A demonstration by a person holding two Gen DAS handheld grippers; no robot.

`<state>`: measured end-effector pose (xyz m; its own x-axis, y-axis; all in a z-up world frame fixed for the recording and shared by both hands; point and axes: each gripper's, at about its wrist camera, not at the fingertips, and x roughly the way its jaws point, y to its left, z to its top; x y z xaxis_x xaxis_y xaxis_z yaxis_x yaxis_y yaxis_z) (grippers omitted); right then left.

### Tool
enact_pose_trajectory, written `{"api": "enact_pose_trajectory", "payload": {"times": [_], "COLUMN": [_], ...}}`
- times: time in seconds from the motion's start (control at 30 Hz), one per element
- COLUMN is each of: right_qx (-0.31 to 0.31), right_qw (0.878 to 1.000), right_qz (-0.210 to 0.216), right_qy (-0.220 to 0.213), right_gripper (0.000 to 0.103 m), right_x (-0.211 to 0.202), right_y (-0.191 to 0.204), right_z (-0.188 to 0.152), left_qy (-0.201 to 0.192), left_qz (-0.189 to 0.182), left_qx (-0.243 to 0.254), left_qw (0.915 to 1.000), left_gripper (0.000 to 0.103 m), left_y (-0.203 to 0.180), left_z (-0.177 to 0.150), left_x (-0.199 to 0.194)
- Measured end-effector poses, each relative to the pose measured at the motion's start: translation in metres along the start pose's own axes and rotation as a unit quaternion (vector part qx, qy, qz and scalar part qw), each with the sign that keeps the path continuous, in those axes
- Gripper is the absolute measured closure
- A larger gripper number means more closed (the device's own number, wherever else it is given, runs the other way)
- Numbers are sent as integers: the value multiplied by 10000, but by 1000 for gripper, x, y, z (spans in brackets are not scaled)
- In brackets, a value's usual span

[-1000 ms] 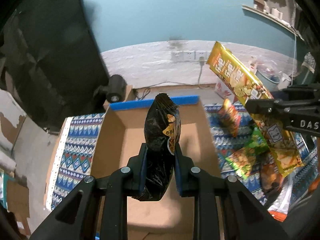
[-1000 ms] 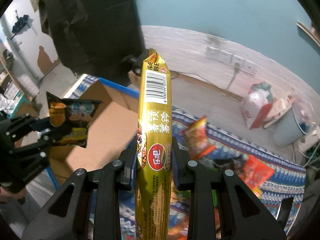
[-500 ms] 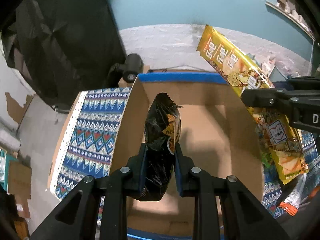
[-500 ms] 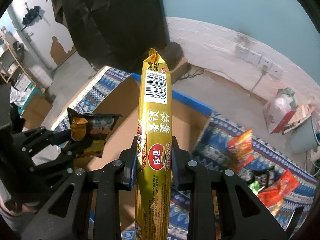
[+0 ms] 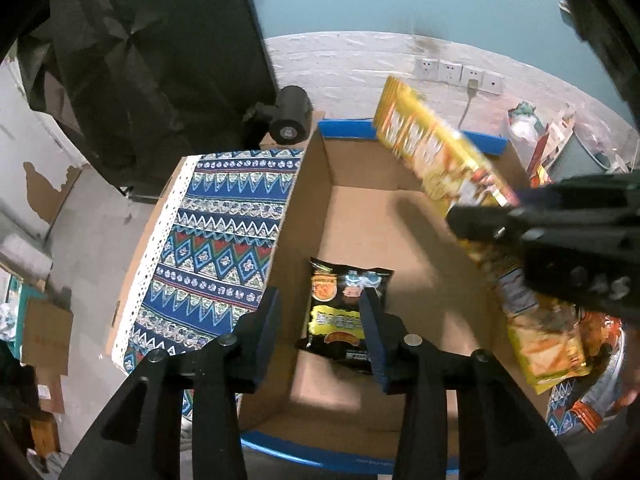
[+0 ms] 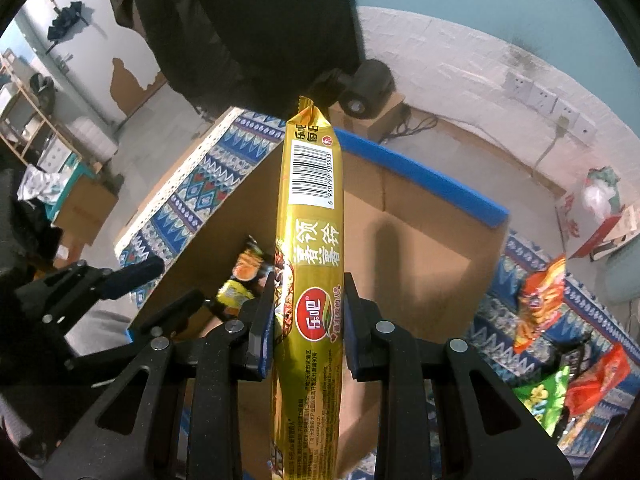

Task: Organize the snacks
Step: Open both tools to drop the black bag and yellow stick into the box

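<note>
Left claw (image 5: 320, 322): jaws just opened, spread; black snack bag (image 5: 346, 314) released into cardboard box (image 5: 404, 240). Right claw (image 6: 308, 316): pinching gold packet (image 6: 312, 264), next to deposit.

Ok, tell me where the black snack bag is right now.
In the left wrist view the black snack bag lies on the floor of the cardboard box, near its left wall, below the just-opened left gripper and free of its fingers.
</note>
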<state>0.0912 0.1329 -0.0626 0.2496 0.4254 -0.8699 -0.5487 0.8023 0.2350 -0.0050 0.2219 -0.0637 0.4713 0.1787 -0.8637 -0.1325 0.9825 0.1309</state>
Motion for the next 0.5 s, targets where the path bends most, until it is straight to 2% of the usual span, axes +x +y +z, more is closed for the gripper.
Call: {"api": "enact_pose_trajectory", "payload": {"times": [0.1,0.27,0.33,0.5], "right_qx": [-37,-35,-38,28], "right_qw": [9999,9997,9998,9999], "right_qz": [-15,8,8,-80], "right_qy": [110,231,209,86], "right_gripper": [77,73,62,47], "right_x": [11,20,17,3], "right_y": [6,11,11,2], "right_z": [0,-2,-3,-7], "left_qy": [-53,-93,-126,-173], "left_qz": [14,6,-21,-98], "left_qx": [-42,-71,-48,47], "left_qw": [10000,9999,9999,9998], "left_gripper": [55,55,55,54], "left_y": [3,6,4,-7], "left_z": [0,4,5,7], "left_x": [-2,-3,-5,-8]}}
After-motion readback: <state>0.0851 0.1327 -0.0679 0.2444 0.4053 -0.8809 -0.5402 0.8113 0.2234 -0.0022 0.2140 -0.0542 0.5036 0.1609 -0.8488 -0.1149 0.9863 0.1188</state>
